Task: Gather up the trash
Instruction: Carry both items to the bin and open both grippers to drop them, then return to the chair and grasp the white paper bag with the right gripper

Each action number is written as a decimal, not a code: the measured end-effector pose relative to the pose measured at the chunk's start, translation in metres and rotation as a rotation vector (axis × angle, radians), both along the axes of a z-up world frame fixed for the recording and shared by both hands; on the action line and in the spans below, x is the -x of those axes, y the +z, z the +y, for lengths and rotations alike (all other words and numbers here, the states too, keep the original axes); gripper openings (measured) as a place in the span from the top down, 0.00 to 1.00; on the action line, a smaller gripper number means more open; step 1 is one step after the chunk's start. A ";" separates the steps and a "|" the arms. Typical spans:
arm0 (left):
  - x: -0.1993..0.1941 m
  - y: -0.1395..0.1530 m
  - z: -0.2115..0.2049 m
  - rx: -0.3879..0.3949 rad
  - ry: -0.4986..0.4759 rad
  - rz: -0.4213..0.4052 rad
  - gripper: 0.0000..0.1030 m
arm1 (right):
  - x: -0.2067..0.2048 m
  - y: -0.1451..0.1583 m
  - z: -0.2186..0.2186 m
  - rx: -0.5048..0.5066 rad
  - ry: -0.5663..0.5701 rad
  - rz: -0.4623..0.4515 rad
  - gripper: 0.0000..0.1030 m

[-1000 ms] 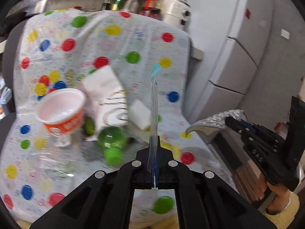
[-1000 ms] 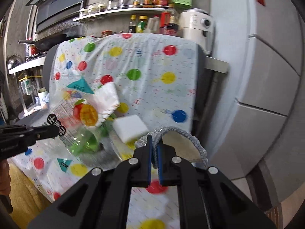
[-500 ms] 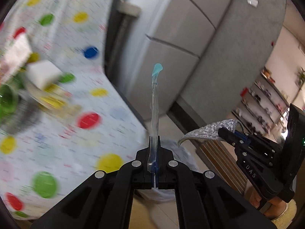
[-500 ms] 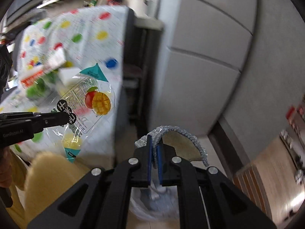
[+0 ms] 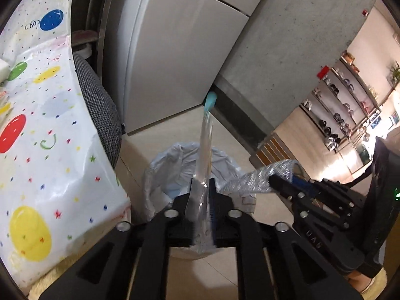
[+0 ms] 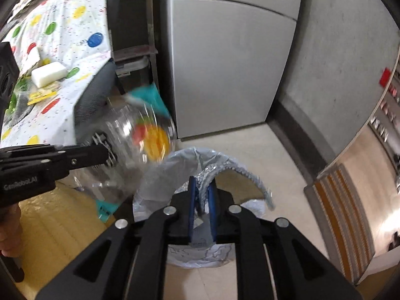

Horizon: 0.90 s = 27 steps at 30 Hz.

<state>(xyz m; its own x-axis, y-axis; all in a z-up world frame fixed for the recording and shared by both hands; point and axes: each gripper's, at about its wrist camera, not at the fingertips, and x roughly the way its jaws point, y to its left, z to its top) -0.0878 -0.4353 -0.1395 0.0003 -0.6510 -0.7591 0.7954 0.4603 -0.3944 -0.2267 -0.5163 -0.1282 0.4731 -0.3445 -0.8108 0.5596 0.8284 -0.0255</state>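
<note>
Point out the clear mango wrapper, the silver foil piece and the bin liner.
clear mango wrapper [image 6: 150,137]: right wrist view, on the printed mango picture.
silver foil piece [image 5: 252,176]: left wrist view, mid-strip, left of the right gripper's tips.
bin liner [image 5: 175,157]: left wrist view, far rim.

A clear fruit-printed wrapper [image 6: 140,137] and a silvery foil strip [image 6: 235,172] are hanging above the lined bin [image 5: 175,157].

The white bag-lined trash bin [image 5: 160,175] stands on beige tiled floor [image 6: 250,150], mouth unobstructed from above. To one side, close by, hangs the polka-dot plastic tablecloth [image 5: 50,162] over a grey mesh chair edge [image 5: 100,105]. Behind stands the grey refrigerator [image 6: 225,62]. Bare floor lies toward the striped mat [image 6: 337,200].
</note>
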 end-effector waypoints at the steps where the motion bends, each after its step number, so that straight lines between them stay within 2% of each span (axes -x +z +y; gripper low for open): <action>1: -0.002 -0.001 -0.001 -0.007 0.002 -0.007 0.62 | -0.002 -0.003 -0.002 -0.007 -0.007 0.003 0.71; 2: -0.003 0.000 0.000 -0.009 0.006 -0.014 0.58 | -0.003 -0.005 -0.001 -0.006 -0.012 0.001 0.61; 8: -0.017 0.018 0.020 0.032 0.071 -0.036 0.57 | -0.001 0.009 0.002 0.017 -0.025 -0.015 0.61; 14: -0.044 0.059 0.098 0.037 0.192 -0.172 0.57 | -0.013 0.065 0.037 0.068 0.023 -0.114 0.61; 16: -0.053 0.071 0.133 -0.003 0.249 -0.256 0.57 | -0.026 0.085 0.056 0.073 0.072 -0.165 0.61; 18: -0.064 0.079 0.166 -0.052 0.315 -0.300 0.57 | -0.039 0.097 0.074 0.069 0.122 -0.200 0.59; 22: -0.088 0.087 0.242 -0.121 0.461 -0.312 0.57 | -0.083 0.116 0.126 0.054 0.275 -0.258 0.53; 27: -0.119 0.088 0.316 -0.193 0.609 -0.322 0.57 | -0.137 0.115 0.179 0.029 0.412 -0.258 0.53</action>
